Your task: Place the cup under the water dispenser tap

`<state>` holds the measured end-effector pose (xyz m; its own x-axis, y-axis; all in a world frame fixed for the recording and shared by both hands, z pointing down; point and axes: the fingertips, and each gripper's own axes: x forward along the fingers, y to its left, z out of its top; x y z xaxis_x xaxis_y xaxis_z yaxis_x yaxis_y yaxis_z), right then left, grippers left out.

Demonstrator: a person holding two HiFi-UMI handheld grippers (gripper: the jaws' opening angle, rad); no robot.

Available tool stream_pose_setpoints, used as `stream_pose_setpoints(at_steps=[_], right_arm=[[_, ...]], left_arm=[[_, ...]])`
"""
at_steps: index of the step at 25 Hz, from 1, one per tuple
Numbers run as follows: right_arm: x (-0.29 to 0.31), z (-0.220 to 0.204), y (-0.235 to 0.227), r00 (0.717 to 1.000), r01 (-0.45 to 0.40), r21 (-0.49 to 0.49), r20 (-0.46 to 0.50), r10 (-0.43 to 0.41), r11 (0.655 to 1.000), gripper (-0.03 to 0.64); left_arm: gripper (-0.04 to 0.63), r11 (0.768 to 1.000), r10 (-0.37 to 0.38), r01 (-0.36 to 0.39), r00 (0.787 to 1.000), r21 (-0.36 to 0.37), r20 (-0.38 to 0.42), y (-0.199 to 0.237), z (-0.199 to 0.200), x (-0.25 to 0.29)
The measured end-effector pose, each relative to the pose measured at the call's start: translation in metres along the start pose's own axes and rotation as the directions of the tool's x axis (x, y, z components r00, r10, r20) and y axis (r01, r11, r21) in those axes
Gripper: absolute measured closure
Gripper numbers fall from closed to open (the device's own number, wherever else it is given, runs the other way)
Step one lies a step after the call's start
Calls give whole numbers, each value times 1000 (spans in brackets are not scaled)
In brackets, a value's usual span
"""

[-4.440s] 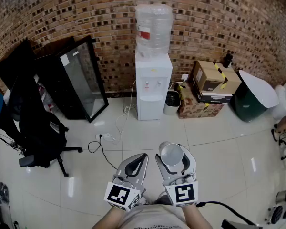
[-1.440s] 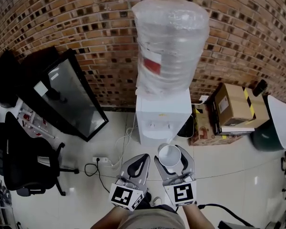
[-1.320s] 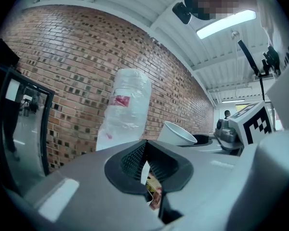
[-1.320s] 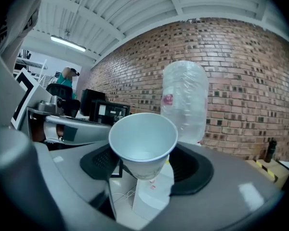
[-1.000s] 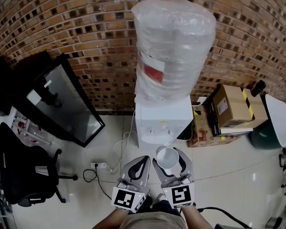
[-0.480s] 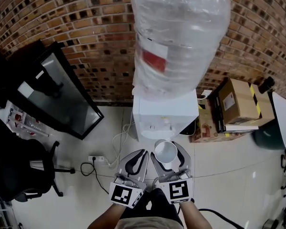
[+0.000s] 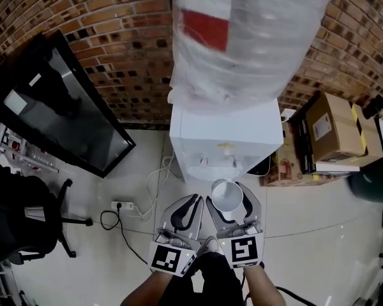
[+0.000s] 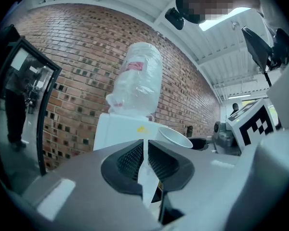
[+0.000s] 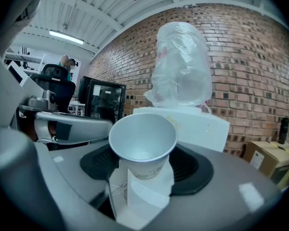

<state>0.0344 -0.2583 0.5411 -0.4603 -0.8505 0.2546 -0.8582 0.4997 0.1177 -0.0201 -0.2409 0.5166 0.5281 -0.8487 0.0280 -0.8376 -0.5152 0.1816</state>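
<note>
A white paper cup (image 7: 225, 193) stands upright and empty between the jaws of my right gripper (image 7: 230, 204), which is shut on it. In the right gripper view the cup (image 9: 143, 141) fills the middle, its mouth open toward the camera. Just ahead stands the white water dispenser (image 7: 220, 136) with its big clear bottle (image 7: 255, 30) on top; the tap recess (image 7: 212, 166) is directly beyond the cup. My left gripper (image 7: 186, 208) sits beside the right one, shut on nothing. From the left gripper view the cup (image 8: 174, 137) shows to the right.
A black glass-door cabinet (image 7: 64, 116) leans on the brick wall at left, with an office chair (image 7: 25, 222) below it. A power strip with cable (image 7: 124, 206) lies on the tiled floor. Cardboard boxes (image 7: 335, 132) and a dark bin (image 7: 373, 187) stand right of the dispenser.
The dispenser has grown much larger and nearer in the head view. Both grippers have sunk and come closer to its front, the cup still held in the right one.
</note>
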Motion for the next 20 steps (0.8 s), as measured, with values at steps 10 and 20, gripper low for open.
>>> stream_pose_setpoints(at_steps=[10, 20], right_arm=[[59, -96, 5, 999, -42, 10, -12, 42, 999, 291], [125, -176, 15, 994, -97, 25, -50, 98, 995, 291]], left_arm=[[583, 998, 67, -67, 998, 8, 7, 35, -93, 13], [583, 995, 95, -95, 995, 1, 13, 64, -155, 24]])
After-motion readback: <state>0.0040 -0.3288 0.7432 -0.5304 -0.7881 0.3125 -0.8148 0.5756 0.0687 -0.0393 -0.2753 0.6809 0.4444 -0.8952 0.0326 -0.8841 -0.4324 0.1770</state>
